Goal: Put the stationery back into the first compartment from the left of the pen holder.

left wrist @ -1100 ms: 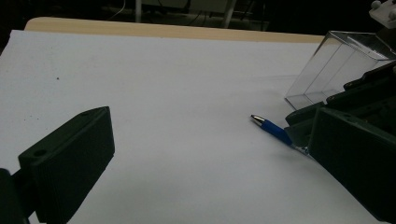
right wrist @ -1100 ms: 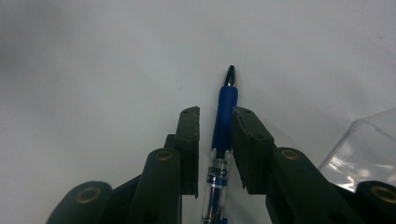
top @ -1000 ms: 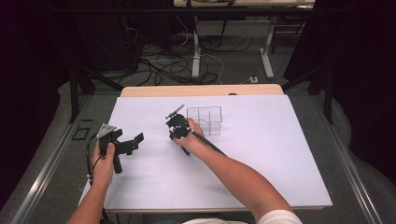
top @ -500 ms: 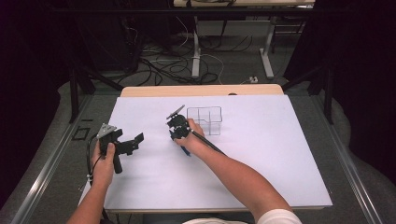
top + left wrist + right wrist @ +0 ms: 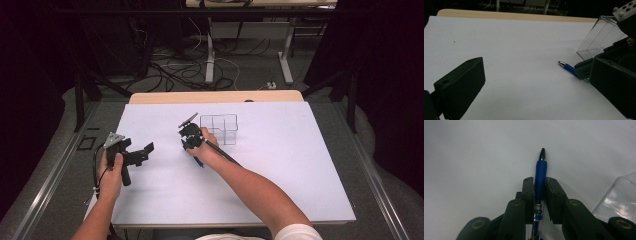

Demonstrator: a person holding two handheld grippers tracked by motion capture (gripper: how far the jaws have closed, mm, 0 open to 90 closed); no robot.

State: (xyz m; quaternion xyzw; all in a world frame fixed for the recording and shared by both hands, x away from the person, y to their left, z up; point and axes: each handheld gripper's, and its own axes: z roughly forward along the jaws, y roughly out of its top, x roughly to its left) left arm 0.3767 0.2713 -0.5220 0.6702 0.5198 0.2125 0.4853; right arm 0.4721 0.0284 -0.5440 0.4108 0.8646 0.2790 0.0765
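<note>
1. Worktop point(image 5: 280, 175), covered by a white sheet, with a bare wooden strip along its far edge.
2. Clear plastic organiser point(image 5: 220, 128), divided into compartments, standing on the sheet just beyond the right hand.
3. Left gripper point(image 5: 142, 152), held near the sheet's left edge, its jaws spread wide with nothing between them; in the left gripper view they frame bare sheet.
4. Right gripper point(image 5: 190, 142), just beside the organiser's near left corner; its jaws have just been closing and now pinch the blue pen.
5. Blue pen point(image 5: 540, 176), lying low over the sheet between those jaws, its metal tip poking out past them.
</note>
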